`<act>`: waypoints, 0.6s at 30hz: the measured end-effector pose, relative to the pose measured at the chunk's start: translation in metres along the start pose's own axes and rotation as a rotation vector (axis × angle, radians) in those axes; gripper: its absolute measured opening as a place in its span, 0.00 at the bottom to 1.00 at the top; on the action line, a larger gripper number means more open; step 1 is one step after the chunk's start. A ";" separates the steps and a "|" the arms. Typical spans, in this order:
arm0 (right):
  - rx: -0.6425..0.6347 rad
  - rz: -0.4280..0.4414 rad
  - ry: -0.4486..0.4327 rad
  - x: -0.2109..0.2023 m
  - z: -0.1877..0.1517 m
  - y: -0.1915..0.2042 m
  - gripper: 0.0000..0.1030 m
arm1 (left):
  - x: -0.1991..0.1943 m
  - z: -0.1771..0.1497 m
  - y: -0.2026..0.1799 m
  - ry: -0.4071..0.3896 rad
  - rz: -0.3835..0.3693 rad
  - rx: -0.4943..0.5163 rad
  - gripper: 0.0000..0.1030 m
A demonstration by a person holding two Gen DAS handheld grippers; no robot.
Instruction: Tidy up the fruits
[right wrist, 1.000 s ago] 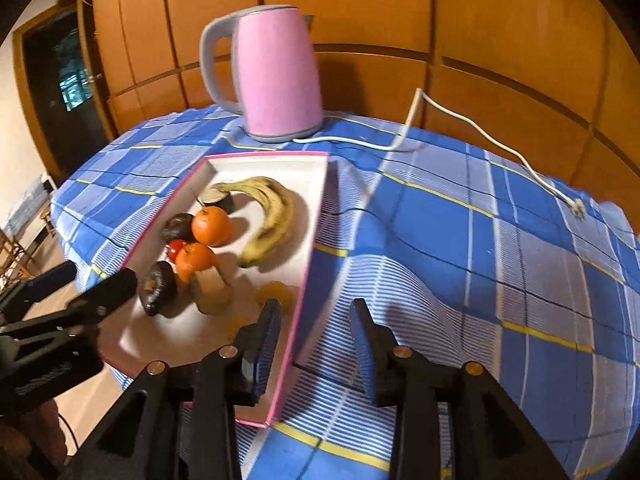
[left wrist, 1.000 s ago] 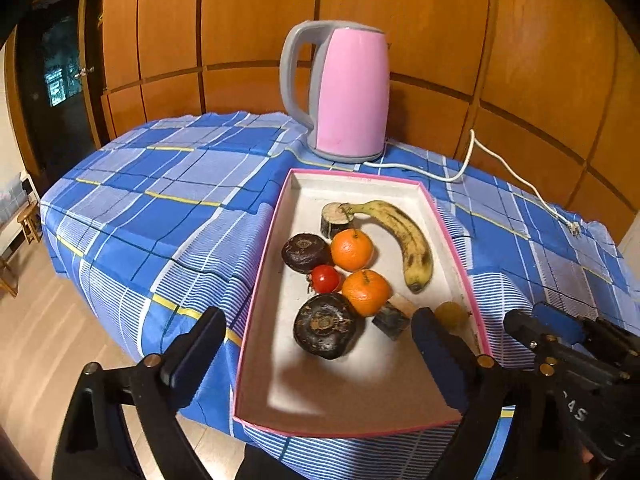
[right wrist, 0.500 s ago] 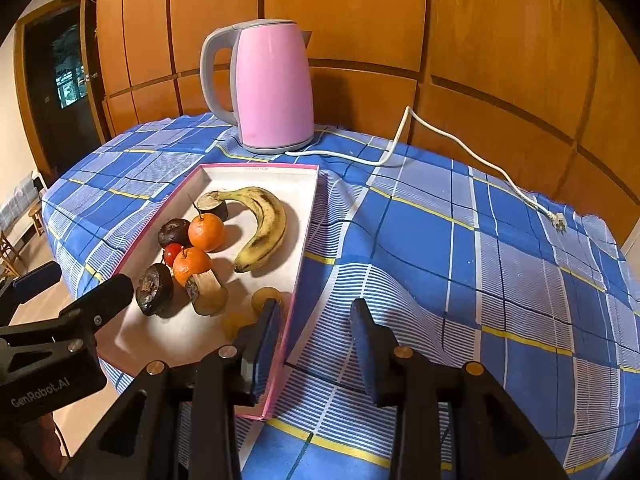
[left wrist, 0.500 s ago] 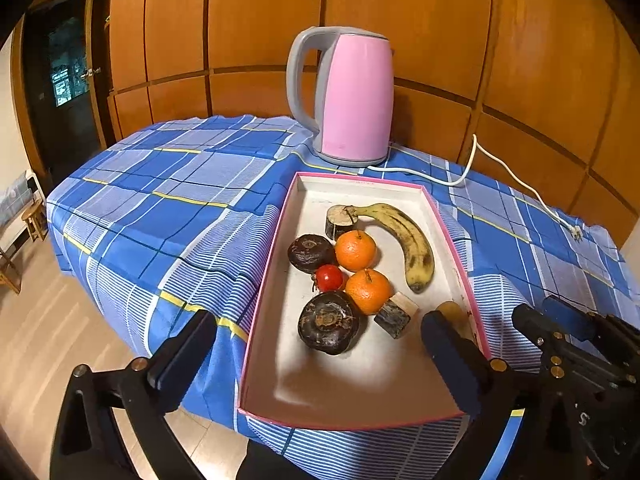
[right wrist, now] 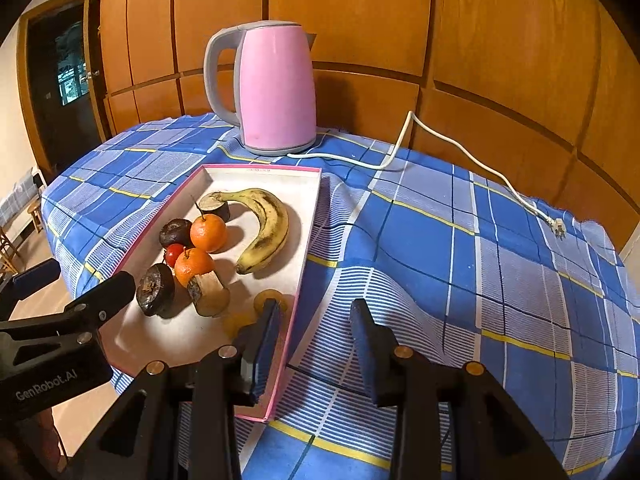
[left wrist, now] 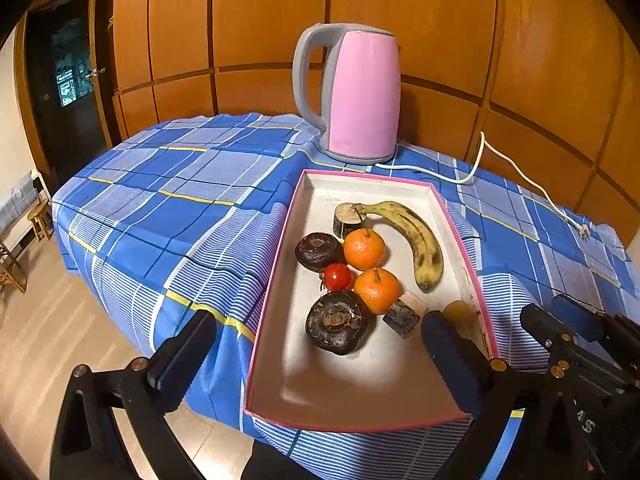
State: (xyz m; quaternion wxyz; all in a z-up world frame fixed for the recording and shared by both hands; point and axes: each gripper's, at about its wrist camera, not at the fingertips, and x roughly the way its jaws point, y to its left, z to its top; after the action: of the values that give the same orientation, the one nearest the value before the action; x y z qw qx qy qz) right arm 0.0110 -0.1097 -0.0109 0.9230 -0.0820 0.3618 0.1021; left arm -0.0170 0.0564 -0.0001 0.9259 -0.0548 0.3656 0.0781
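- Left wrist view: my left gripper (left wrist: 320, 354) tilts down over the near end of the pink-rimmed tray (left wrist: 276, 272), jaws spread wide, nothing between them.
- The banana (left wrist: 416, 238), two oranges (left wrist: 364, 249) and a tomato (left wrist: 337, 276) lie in the tray.
- My right gripper (right wrist: 316, 344) hovers narrowly parted, empty, straddling the tray's right rim.

Checked tablecloth (left wrist: 168, 216), pink kettle (left wrist: 360, 96), fruit tray (left wrist: 276, 280)

Two oranges (left wrist: 364, 249), one banana (left wrist: 416, 236), one tomato (left wrist: 338, 276)
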 end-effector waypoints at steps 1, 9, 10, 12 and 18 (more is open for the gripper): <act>0.000 0.001 0.001 0.000 0.000 0.000 0.36 | 0.000 0.000 0.000 0.000 0.004 0.002 1.00; 0.000 0.003 -0.009 -0.001 -0.001 -0.002 0.36 | 0.000 -0.001 0.000 -0.002 0.005 -0.007 1.00; 0.002 0.005 -0.008 -0.001 -0.001 -0.002 0.36 | 0.000 -0.001 0.000 -0.002 0.006 -0.008 1.00; 0.004 0.004 -0.008 -0.002 -0.001 -0.003 0.36 | -0.001 -0.001 0.001 -0.007 0.011 -0.008 1.00; 0.006 0.004 -0.016 -0.003 -0.001 -0.003 0.36 | -0.001 -0.001 0.001 -0.013 0.016 -0.010 1.00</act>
State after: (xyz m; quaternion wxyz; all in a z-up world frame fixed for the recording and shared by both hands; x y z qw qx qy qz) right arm 0.0088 -0.1131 -0.0093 0.9258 -0.0775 0.3550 0.1037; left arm -0.0185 0.0571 0.0001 0.9273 -0.0559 0.3596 0.0875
